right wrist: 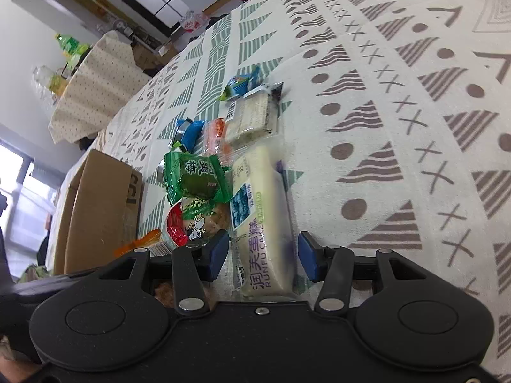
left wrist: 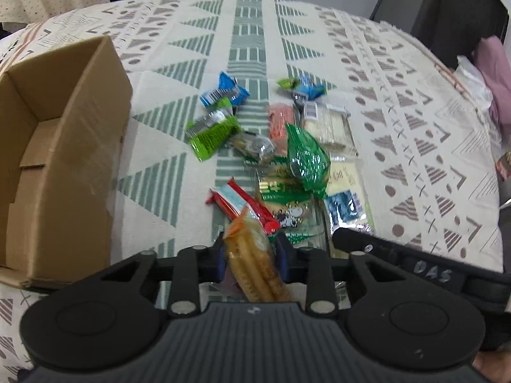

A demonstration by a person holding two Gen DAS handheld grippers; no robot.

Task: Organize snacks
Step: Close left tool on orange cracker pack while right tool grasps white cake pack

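Note:
An open cardboard box (left wrist: 64, 146) stands at the left of a patterned tablecloth, and a pile of wrapped snacks lies beside it. My left gripper (left wrist: 250, 242) is shut on an orange-wrapped pack of biscuit sticks (left wrist: 255, 271), both blue pads pressing its sides at the pile's near edge. In the right wrist view my right gripper (right wrist: 263, 239) straddles a long pale cake pack (right wrist: 258, 191). Its pads stand slightly apart from the wrapper, so it is open. A green packet (right wrist: 198, 178) and a cartoon-printed packet (right wrist: 201, 220) lie just left of the cake pack.
Further snacks lie beyond: a red stick pack (left wrist: 242, 204), a lime packet (left wrist: 212, 134), blue packets (left wrist: 223, 91) and a white cracker pack (left wrist: 329, 124). The right tool's black body (left wrist: 399, 255) crosses close on the right. Bare cloth (right wrist: 399, 127) stretches right of the pile.

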